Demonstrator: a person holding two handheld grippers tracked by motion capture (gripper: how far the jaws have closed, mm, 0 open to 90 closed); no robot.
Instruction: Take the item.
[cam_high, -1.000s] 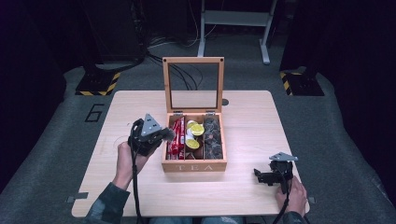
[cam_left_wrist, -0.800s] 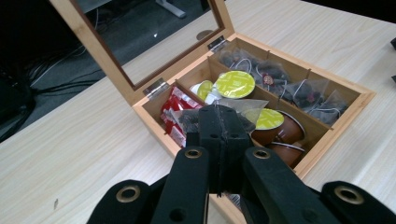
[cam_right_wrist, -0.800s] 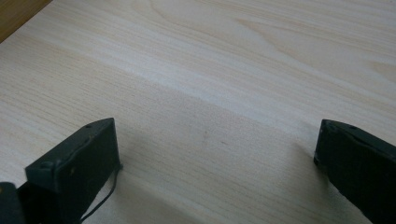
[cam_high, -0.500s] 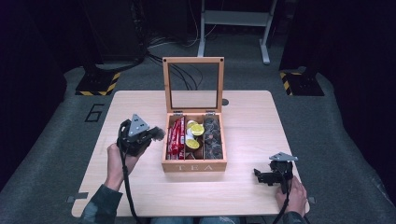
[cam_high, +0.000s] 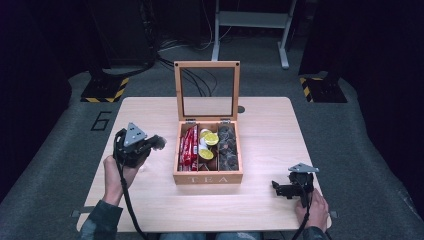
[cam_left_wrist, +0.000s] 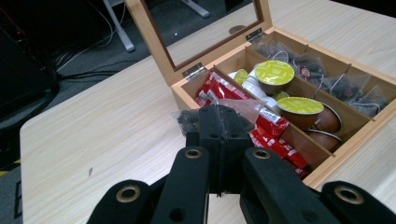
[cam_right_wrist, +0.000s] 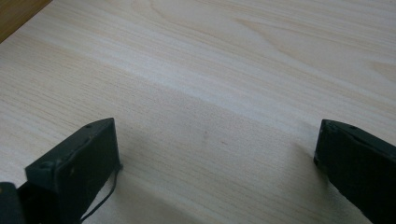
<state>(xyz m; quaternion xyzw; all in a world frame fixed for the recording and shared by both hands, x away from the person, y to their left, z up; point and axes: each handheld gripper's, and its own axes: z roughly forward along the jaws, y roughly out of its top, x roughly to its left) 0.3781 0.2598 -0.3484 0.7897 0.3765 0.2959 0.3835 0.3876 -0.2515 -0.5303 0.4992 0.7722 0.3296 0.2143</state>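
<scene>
Clamped on what looks like a clear tea bag packet (cam_left_wrist: 236, 108), the left gripper (cam_left_wrist: 219, 122) hovers just left of the open tea box (cam_high: 208, 177), probably needing a spot on the table (cam_high: 150, 210) for set-down, while the right gripper (cam_high: 281, 189) rests spread at the near right.

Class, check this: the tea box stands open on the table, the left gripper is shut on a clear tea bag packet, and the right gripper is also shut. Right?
Not quite. The right gripper is open: the right gripper view shows its jaws wide apart over bare table. The rest holds.
</scene>
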